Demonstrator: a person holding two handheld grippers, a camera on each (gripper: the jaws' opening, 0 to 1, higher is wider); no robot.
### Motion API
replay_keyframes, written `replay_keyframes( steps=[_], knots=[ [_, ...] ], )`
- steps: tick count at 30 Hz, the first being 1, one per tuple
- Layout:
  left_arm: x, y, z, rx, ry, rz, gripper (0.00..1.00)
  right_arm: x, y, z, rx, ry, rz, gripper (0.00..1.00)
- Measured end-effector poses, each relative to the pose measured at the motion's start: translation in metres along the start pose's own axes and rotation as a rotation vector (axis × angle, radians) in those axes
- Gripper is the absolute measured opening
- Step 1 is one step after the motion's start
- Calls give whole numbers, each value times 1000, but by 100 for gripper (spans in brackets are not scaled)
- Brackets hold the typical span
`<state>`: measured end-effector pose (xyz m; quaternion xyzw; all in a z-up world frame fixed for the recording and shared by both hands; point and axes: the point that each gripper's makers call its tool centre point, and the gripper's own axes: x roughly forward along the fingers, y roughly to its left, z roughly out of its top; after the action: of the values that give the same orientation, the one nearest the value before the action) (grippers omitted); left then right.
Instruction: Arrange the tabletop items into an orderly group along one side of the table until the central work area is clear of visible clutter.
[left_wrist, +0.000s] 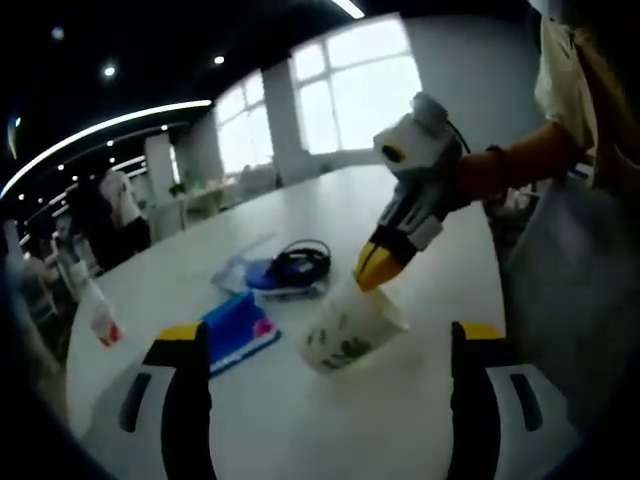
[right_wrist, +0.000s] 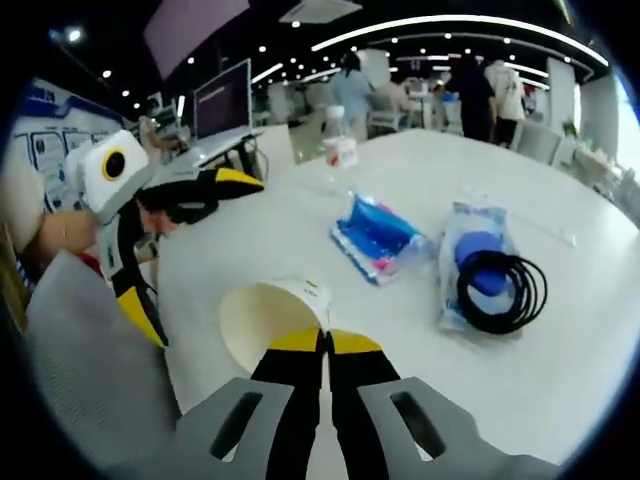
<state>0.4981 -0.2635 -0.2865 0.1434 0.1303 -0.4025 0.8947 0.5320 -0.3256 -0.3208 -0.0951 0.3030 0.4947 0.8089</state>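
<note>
1. A white paper cup with a green leaf print (left_wrist: 352, 335) is lying tilted on the round white table (left_wrist: 420, 220), its open mouth (right_wrist: 268, 318) facing the right gripper view.
2. The right gripper (left_wrist: 377, 266) is pinching the cup's rim, jaws pressed together.
3. The left gripper (left_wrist: 330, 350), jaws spread, is hovering near the cup.
4. Beside the cup, a blue flat packet (right_wrist: 375, 237) and a clear bag under a coiled black cable (right_wrist: 497, 285) are lying.
5. Beyond them, a clear plastic bottle (right_wrist: 339, 148) is standing.

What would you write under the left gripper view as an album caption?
Right gripper pinches the rim of a tilted paper cup on a white table, beside a blue packet and a coiled black cable.
</note>
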Motion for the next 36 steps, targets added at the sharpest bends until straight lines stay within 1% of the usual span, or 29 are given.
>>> replay_keyframes(
  steps=[4,8,10,13,18,21,24,28,33,36],
  knots=[
    [3,-4,0,23,7,-9,96,-6,8,1,47,22,11,2],
    [6,-11,0,46,13,-35,93,-12,19,3,132,45,45,2],
    [8,-15,0,66,15,-47,92,-15,22,5,160,49,56,2],
    [11,-18,-2,87,26,-58,87,-19,27,10,183,51,73,2],
    [13,-21,-1,122,27,-73,84,-24,34,14,176,73,78,2],
    [14,-23,-1,129,30,-81,82,-26,38,15,179,89,90,2],
    [15,-24,-2,144,34,-86,78,-27,39,15,170,108,89,2],
    [15,-26,-2,154,38,-98,67,-29,41,15,163,122,89,2],
    [16,-31,-4,178,52,-116,59,-31,41,17,158,131,84,2],
    [17,-30,-6,203,66,-111,55,-31,41,19,164,129,83,2]
  ],
)
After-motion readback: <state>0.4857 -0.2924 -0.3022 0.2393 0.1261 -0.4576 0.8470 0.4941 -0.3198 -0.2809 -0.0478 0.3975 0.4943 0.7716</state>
